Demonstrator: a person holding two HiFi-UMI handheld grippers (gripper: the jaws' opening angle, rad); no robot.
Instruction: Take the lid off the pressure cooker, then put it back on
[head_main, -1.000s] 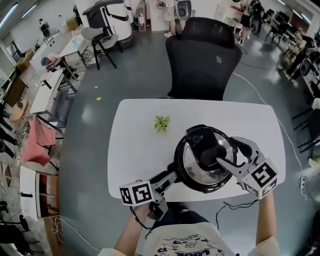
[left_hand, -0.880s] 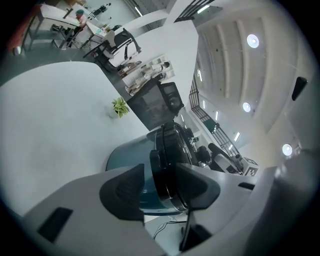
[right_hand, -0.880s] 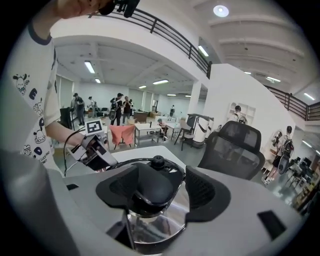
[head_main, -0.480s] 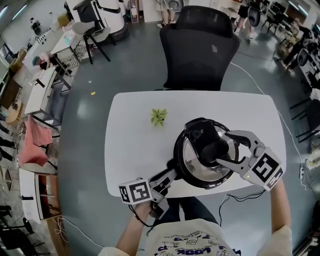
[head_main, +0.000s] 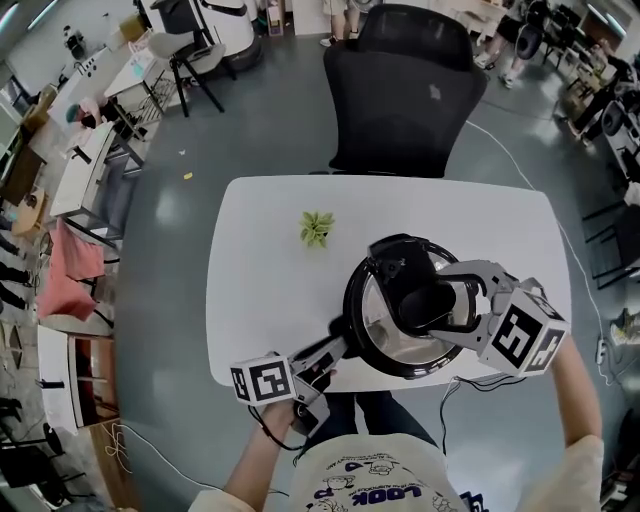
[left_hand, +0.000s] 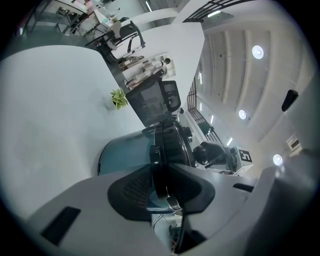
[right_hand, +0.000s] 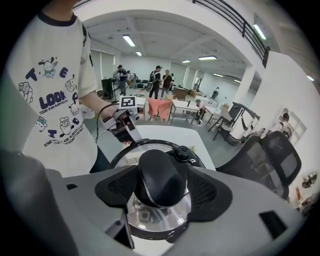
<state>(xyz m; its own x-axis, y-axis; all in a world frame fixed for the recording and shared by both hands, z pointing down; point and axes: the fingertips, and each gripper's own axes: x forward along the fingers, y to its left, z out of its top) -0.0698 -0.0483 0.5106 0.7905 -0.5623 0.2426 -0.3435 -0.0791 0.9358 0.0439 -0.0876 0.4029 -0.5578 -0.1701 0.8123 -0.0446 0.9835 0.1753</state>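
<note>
The pressure cooker (head_main: 372, 362) stands on the white table (head_main: 260, 280) with its steel lid (head_main: 372, 318) on. My right gripper (head_main: 432, 300) reaches in from the right, and its pads clasp the lid's black knob (head_main: 412, 300) on both sides. In the right gripper view the knob (right_hand: 161, 172) fills the gap of that gripper (right_hand: 162, 189). My left gripper (head_main: 335, 352) is at the cooker's lower left. Its jaws are closing, and in the left gripper view the black side handle (left_hand: 162, 160) sits pinched between the pads of this gripper (left_hand: 163, 187).
A small green plant (head_main: 318, 227) sits on the table behind the cooker to the left. A black office chair (head_main: 405, 90) stands past the far edge. The cooker is close to the near edge, where a cable (head_main: 455, 395) hangs.
My right gripper has swung round the knob, from the lower right to the right side, with its marker cube rolling. The left gripper has stayed at the side handle.
</note>
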